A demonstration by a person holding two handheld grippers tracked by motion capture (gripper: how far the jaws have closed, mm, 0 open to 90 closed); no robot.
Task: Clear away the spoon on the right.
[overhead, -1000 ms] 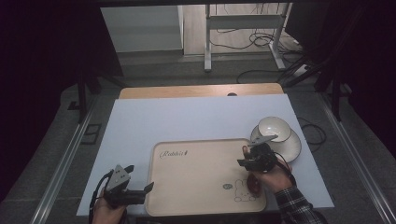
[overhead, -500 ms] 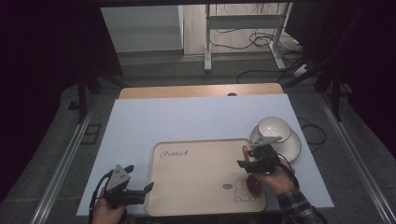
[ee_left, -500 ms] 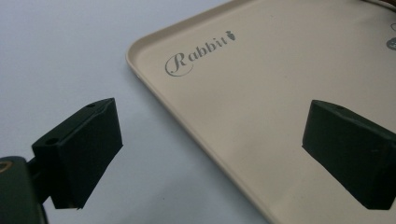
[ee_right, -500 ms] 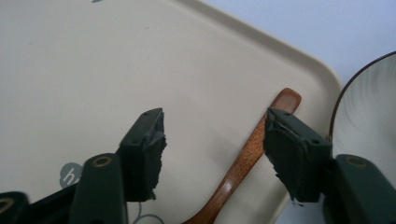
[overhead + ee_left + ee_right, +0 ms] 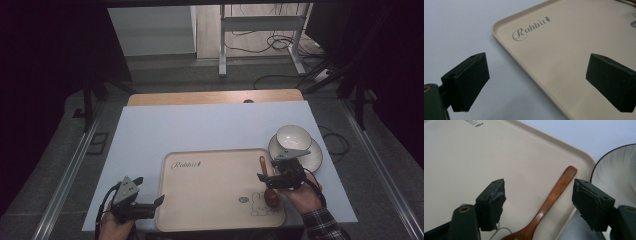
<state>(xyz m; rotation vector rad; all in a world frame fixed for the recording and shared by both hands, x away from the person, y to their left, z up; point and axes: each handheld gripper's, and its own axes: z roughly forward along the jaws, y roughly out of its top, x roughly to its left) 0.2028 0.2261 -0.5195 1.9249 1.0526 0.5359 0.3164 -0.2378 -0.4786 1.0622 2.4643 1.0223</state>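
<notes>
A brown wooden spoon (image 5: 270,196) (image 5: 554,192) lies flat on the beige "Rabbit" tray (image 5: 215,185) (image 5: 474,157), near its right rim, handle pointing away from me. My right gripper (image 5: 264,177) (image 5: 539,200) hovers over the handle. Its jaws have just been opening; the spoon lies between them and neither pad touches it. My left gripper (image 5: 148,192) (image 5: 537,80) stands open at the tray's (image 5: 574,50) front left corner, one jaw over the tray, the other over the white mat, with nothing held.
A white bowl (image 5: 292,136) sits on a white plate (image 5: 312,157) (image 5: 614,170) just right of the tray, close to my right gripper. The tray rests on a white mat (image 5: 200,125) with a wooden table edge (image 5: 215,97) behind.
The right gripper's jaws stand wider apart than before, and the spoon rests on the tray beneath them. The left gripper has not moved.
</notes>
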